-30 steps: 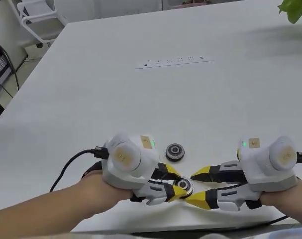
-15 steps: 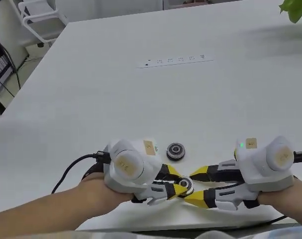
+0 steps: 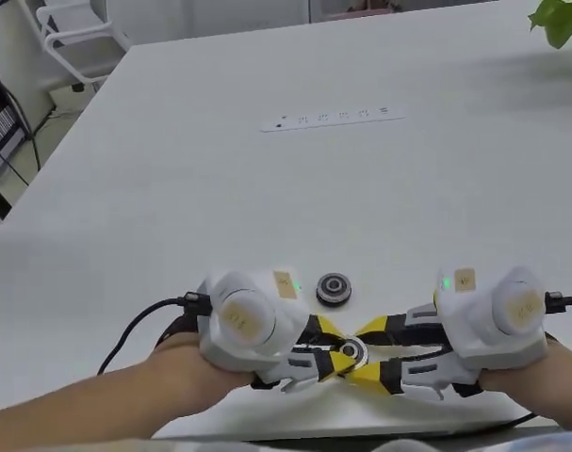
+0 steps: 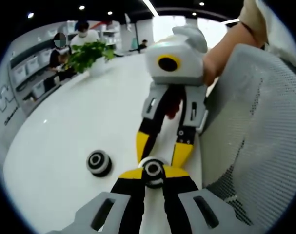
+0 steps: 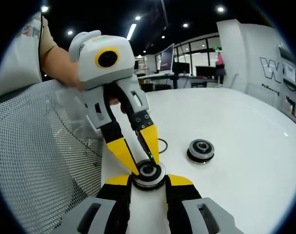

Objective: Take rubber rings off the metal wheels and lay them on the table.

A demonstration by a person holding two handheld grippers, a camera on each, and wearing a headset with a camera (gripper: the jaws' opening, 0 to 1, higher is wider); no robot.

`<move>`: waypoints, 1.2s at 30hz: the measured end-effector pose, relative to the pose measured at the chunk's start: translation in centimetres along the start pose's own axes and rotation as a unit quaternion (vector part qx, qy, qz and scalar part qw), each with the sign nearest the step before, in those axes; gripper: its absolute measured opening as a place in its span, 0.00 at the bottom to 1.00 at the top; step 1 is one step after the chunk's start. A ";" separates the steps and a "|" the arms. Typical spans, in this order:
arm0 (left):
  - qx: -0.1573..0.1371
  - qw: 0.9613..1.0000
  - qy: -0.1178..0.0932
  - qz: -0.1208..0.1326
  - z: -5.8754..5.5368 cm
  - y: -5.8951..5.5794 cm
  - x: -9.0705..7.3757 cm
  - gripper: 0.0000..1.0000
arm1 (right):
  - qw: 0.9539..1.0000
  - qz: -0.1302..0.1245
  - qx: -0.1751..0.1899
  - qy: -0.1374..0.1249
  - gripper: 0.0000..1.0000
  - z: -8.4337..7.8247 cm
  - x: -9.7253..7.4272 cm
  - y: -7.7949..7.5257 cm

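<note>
Down at the 6 o'clock edge of the white table (image 3: 267, 188), the left gripper (image 3: 333, 348) and the right gripper (image 3: 367, 350) are meeting nose to nose over one rubber-ringed wheel (image 3: 350, 353). The left one is reaching in from 9 o'clock and the right one from 3 o'clock. The wheel is sitting low at the table edge between the four yellow tips.

In the left gripper view, its own jaws are standing narrowly apart and pressing the wheel from both sides, while the right gripper's tips are coming down onto it from 12 o'clock. The right gripper view is showing the mirror of this: its jaws are drawn in close and hugging the wheel's rim, with the left gripper's tips touching it from above. I cannot tell which pair is bearing on the rubber and which on the metal.

A second wheel (image 3: 334, 288), dark ring on it, is lying flat on the table just beyond the held one, toward 12 o'clock and apart from both grippers. A black cable (image 3: 139, 315) is trailing off the left gripper toward 8 o'clock. Far across the table at 12 o'clock a power strip (image 3: 331, 119) is lying, and a green plant (image 3: 561, 19) is peeking in at 1 o'clock.
</note>
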State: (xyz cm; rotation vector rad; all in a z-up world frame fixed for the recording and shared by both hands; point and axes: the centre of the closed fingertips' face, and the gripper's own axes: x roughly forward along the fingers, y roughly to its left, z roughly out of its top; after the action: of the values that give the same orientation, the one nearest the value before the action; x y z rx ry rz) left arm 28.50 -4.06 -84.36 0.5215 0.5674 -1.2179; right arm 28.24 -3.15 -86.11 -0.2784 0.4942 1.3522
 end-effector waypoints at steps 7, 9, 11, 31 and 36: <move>-0.003 1.000 -0.003 0.001 0.0 0.0 0.0 0.14 | 1.000 -0.004 -0.004 0.005 0.24 -0.2 -0.2 -0.1; -0.003 1.000 -0.004 0.001 -0.1 0.0 0.0 0.14 | 1.000 -0.005 -0.003 0.005 0.24 -0.3 -0.3 -0.1; -0.002 1.000 -0.004 0.000 -0.1 0.0 0.0 0.14 | 1.000 -0.005 0.000 0.004 0.23 -0.3 -0.5 -0.1; -0.008 1.000 -0.008 0.001 -0.1 0.0 0.0 0.14 | 0.999 -0.006 0.044 -0.001 0.09 -1.1 -1.6 -0.2; -0.013 1.000 -0.009 0.002 -0.1 0.0 -0.1 0.14 | 0.998 -0.011 0.056 0.001 0.03 -1.1 -1.6 -0.2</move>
State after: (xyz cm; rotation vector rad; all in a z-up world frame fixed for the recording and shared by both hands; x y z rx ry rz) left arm 28.49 -3.91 -84.42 0.4895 0.5647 -1.2087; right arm 28.00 -5.06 -86.34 -0.1919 0.5646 1.2990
